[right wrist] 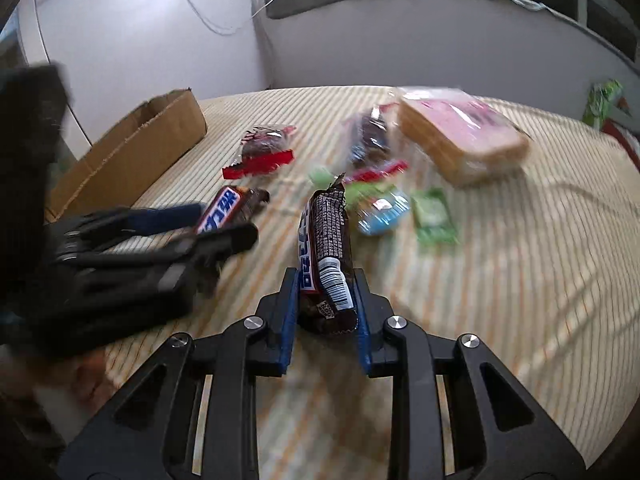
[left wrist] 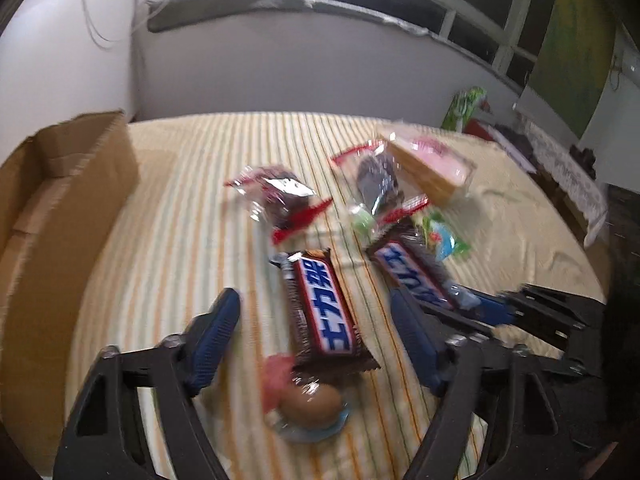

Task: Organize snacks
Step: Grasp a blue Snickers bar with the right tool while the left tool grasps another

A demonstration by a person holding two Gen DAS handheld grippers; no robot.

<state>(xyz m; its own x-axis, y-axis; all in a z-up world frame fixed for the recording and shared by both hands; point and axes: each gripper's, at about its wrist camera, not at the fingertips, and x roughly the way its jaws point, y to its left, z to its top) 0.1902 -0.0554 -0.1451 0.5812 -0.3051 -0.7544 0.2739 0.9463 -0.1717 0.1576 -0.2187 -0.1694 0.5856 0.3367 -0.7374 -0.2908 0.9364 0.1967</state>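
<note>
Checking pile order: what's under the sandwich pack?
The sandwich pack lies partly on a dark cake packet at its near-left edge; the rest sits over the striped cloth. Anything further beneath is covered.

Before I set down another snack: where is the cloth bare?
Bare: the striped cloth right of the green packet, and the strip between the cardboard box and the brownie packet. Crowded: the middle, around both chocolate bars.

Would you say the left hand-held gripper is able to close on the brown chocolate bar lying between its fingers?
Probably yes: the brown chocolate bar lies flat between the left hand-held gripper's blue fingers, with only striped cloth either side and nothing blocking them.
</note>
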